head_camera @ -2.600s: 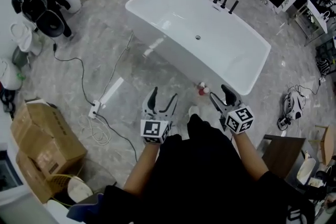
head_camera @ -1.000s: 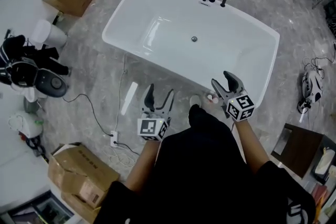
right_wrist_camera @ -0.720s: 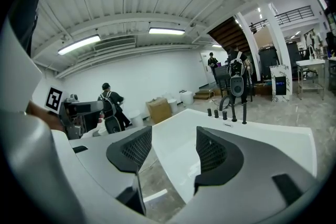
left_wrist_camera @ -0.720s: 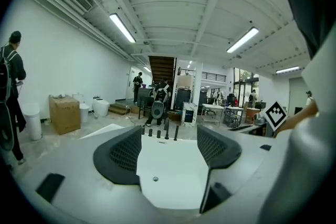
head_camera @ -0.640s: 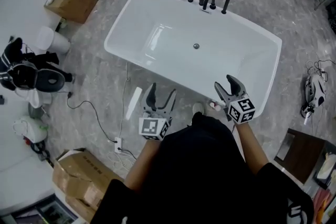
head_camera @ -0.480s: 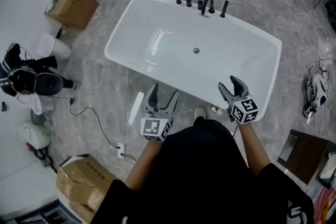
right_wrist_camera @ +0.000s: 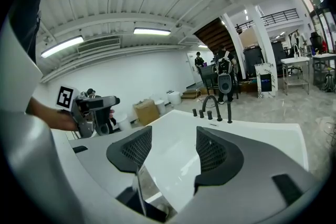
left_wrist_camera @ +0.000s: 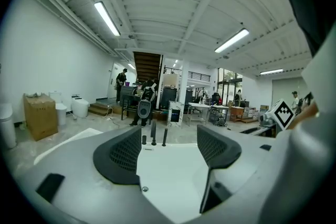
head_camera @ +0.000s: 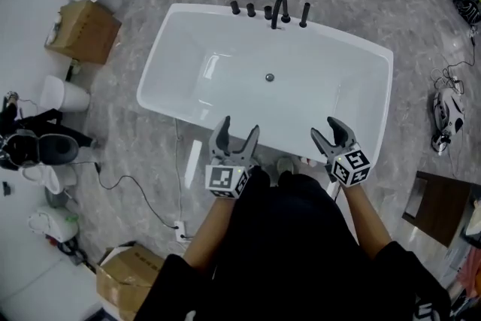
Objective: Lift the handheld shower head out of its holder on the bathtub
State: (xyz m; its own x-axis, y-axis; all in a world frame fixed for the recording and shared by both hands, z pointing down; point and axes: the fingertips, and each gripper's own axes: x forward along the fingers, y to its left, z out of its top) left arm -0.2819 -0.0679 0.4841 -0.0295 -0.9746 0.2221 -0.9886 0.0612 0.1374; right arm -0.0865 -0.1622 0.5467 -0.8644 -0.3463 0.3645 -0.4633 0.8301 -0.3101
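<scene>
Now, left gripper: jaws wide apart, empty
right gripper: jaws wide apart, empty
slim black handheld shower head: upright in holder, far rim of white rectangular bathtub

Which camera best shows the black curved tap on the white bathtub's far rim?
The right gripper view: the black curved tap stands side-on, its arch clear above the open jaws. The head view shows the tap small, from above. The left gripper view shows it end-on, a thin post between the jaws.
</scene>
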